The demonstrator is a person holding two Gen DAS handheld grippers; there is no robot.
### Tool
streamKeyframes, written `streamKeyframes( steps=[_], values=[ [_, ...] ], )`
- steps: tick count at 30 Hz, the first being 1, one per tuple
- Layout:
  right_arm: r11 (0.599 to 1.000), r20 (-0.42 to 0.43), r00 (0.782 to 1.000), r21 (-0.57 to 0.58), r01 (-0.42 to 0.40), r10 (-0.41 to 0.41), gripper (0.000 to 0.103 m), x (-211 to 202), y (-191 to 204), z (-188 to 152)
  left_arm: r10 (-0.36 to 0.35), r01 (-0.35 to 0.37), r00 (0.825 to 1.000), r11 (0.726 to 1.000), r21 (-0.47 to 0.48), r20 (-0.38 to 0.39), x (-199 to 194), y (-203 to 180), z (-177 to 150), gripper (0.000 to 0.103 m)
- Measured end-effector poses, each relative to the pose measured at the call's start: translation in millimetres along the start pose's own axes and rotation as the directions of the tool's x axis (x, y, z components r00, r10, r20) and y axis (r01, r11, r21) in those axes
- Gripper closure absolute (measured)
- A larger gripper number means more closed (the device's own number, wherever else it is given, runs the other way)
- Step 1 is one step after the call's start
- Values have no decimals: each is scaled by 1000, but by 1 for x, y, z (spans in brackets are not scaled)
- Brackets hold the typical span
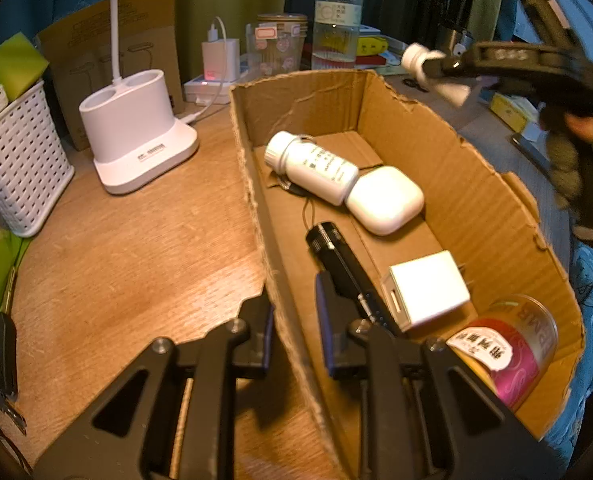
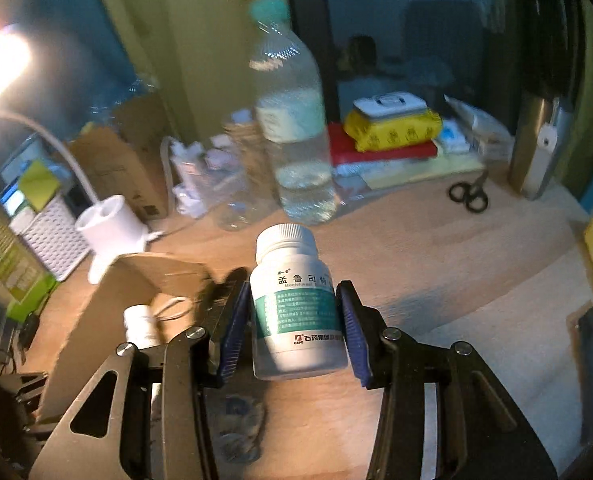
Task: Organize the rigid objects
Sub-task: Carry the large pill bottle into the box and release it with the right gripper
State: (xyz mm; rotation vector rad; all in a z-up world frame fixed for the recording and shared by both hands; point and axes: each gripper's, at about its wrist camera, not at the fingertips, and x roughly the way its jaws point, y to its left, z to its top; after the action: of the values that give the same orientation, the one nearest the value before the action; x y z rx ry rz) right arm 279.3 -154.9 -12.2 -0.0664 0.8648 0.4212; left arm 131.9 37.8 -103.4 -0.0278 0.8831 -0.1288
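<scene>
The white plastic pill bottle with the green-banded label (image 2: 296, 304) is sitting clamped between the blue pads of the right gripper (image 2: 296, 328), cap pointing away from the hand, clear of the wooden desk (image 2: 436, 264). In the left wrist view the same bottle is hanging above the far right corner of the open brown cardboard box (image 1: 476, 184), so it is probably on its way in.

Inside the box, five things are already lying: a second white pill bottle with a plain label (image 1: 312, 168) on its side, touching a white rounded earbud case (image 1: 384, 200); a black cylindrical flashlight (image 1: 336, 256); a white cube-shaped charger plug (image 1: 424, 292) just beside it; and a clear-lidded round tin with a pink label (image 1: 508, 352) in the near corner.

The left gripper (image 1: 294, 324) is pinching the box's near left wall, pads closed on the cardboard, steadying it.

Left out, as far as the blurred views are showing: a black car key (image 1: 2, 356) at the desk's left edge and small black scissors (image 2: 470, 194) near the back. Whether those are meant for the box is not clear.
</scene>
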Motion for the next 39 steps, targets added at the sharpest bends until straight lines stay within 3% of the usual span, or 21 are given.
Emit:
streamKeyframes(
  steps=[9,16,26,39],
  values=[
    [994,60,995,-79,-79,84,56,-45,60,-23,0,0,1000,1000,0,0,0,0,0,84],
    [982,23,991,-140,-130,135,56,-51,101,-49,0,0,1000,1000,0,0,0,0,0,84],
    [980,-37,988,-124,-156,153,56,-33,109,-66,0,0,1000,1000,0,0,0,0,0,84],
    [982,-47,989,-122,-145,140,56,-32,109,-66,0,0,1000,1000,0,0,0,0,0,84]
  ],
)
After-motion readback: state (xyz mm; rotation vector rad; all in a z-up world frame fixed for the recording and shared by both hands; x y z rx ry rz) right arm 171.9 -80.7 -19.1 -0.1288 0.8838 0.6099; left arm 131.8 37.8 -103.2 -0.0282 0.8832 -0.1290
